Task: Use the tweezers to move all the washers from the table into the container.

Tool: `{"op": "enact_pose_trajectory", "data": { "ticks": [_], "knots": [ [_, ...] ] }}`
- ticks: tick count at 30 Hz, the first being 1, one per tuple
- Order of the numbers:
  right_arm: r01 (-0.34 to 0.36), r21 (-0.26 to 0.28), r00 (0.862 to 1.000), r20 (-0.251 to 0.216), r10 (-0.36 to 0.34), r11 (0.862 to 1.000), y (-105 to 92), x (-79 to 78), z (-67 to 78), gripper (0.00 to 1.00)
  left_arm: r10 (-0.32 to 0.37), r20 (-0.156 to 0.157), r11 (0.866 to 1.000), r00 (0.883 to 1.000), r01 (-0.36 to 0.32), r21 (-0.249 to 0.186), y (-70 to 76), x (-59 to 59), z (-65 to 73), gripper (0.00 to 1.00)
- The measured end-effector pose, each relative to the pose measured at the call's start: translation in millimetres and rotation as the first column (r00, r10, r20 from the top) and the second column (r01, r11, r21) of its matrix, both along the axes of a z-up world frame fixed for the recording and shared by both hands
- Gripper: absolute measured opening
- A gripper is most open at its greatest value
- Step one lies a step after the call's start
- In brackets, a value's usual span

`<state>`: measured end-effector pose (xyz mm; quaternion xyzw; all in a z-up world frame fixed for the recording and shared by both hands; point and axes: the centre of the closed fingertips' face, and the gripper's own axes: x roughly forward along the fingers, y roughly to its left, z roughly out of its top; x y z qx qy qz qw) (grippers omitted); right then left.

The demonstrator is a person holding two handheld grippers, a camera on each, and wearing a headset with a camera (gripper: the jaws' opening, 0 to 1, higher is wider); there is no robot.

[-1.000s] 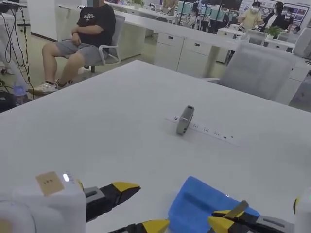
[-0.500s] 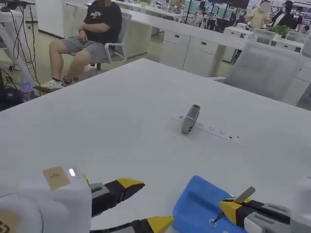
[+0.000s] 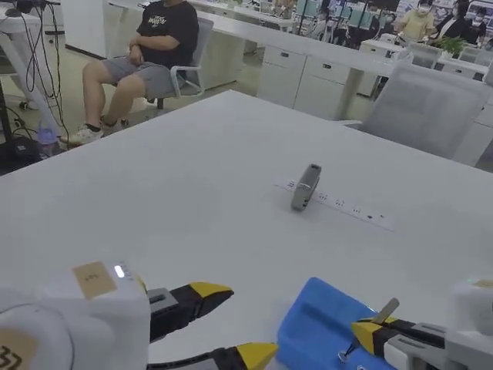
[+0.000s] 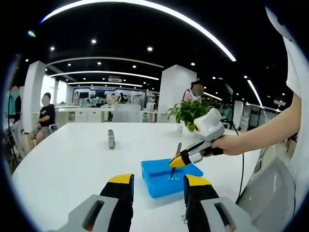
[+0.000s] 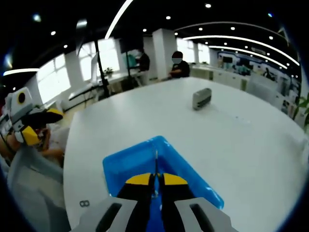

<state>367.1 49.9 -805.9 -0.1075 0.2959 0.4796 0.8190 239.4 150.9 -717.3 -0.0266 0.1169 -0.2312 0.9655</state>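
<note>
Done so far: at least two washers (image 4: 174, 178) seem to lie on the bottom of the blue container (image 4: 159, 186), as the left gripper view shows them.
Left to do: a pair of small rings (image 5: 84, 203), most likely washers, lies on the table (image 3: 192, 193) just beside the container, on the side toward the left gripper (image 3: 250, 322). I judge the task as partly done. I cannot tell if more rings wait elsewhere.
Place of container: near the table edge closest to the person, between the two grippers.
Right gripper (image 4: 182, 161): its fingers are clenched on the tweezers (image 4: 176, 151). It comes in low from the right side of the container and is tilted downward.
Tweezers: they point down into the container, and the tip is at or very near one washer on the bottom. It is too small to tell if the tip pinches this washer or has let it go.
Left gripper: its fingers are spread apart and hold nothing. It hangs above the table just left of the container and points toward it.
</note>
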Motion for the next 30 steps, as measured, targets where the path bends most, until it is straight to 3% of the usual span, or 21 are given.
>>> {"op": "enact_pose_trajectory", "data": {
  "ticks": [14, 24, 30],
  "knots": [
    [-0.006, -0.035, 1.0, 0.011, 0.006, 0.999, -3.0, 2.2, -8.2, 0.04, -0.003, 0.0, 1.0, 1.0, 0.003, -0.002, -0.2, 0.2, -0.4, 0.39],
    [0.0, -0.001, 0.999, 0.037, 0.0, 1.0, -3.9, 2.9, 7.0, 0.04, -0.007, -0.003, 1.0, 1.0, 0.007, -0.001, -1.3, 0.1, -0.8, 0.39],
    [-0.003, 0.019, 0.998, 0.055, 0.002, 1.0, -2.3, -4.9, 18.6, 0.04, -0.015, -0.007, 1.0, 1.0, 0.015, -0.001, -2.7, -0.3, -1.4, 0.39]
  ]
}}
